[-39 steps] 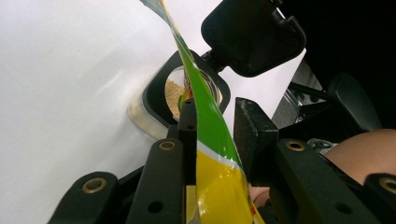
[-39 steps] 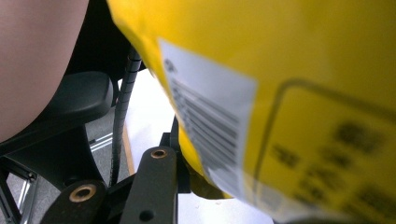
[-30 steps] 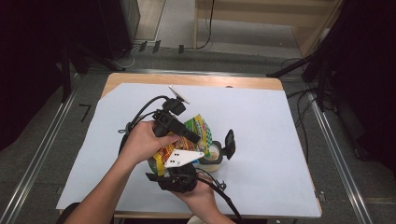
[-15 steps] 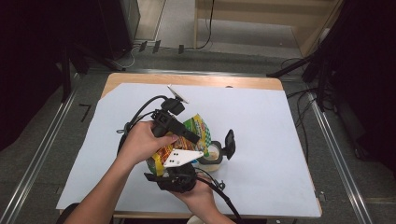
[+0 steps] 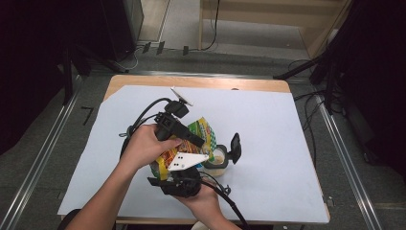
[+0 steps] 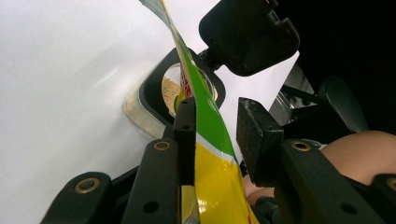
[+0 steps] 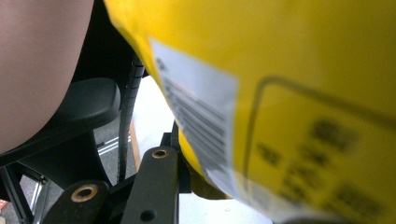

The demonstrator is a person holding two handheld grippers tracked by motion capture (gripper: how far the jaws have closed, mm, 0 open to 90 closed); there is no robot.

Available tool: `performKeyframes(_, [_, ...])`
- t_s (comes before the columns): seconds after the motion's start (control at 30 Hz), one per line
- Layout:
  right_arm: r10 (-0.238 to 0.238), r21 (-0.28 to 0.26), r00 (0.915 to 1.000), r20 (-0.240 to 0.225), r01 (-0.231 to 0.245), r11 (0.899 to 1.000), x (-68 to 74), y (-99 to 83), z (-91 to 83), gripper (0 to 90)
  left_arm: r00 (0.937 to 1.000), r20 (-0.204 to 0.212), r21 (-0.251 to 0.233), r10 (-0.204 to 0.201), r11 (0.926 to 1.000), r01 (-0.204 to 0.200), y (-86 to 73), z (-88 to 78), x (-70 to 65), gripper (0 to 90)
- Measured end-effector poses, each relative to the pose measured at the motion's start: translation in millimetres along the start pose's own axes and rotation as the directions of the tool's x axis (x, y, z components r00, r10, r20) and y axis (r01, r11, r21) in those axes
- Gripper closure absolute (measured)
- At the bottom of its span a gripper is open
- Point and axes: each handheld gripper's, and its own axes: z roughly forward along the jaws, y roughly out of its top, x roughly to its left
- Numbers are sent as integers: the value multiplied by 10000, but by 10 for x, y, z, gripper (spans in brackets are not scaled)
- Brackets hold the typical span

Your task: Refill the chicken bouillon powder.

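Observation:
A yellow and green snack bag (image 5: pixel 205 130) hangs tilted over a clear container (image 5: pixel 219 160) of beige powder, whose black lid (image 5: pixel 235 146) is flipped open. My left gripper (image 5: pixel 197 140) reaches in from the left. In the left gripper view the bag (image 6: pixel 210 121) runs between the jaws. It lies against one pad (image 6: pixel 185 126), while the other pad (image 6: pixel 257 135) stands a little apart from it. Below the bag sits the container (image 6: pixel 170 88). My right gripper (image 5: pixel 184 165) comes up from below, and one finger (image 7: pixel 159 177) presses the bag (image 7: pixel 289 93), which hides the other finger.
A white sheet (image 5: pixel 287 143) covers the wooden table (image 5: pixel 201 80). Black cables (image 5: pixel 143 112) loop behind the left hand, and another cable (image 5: pixel 230 203) trails off the near edge. A dark stand (image 5: pixel 306 72) and floor cables lie beyond the far right corner.

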Motion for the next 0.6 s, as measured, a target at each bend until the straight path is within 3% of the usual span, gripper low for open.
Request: performKeyframes(0.6, [-54,12,10000,-4,54,10000,12,10,-1,727,10000,40,28,1,10000,-1,-7,-17,2,705])
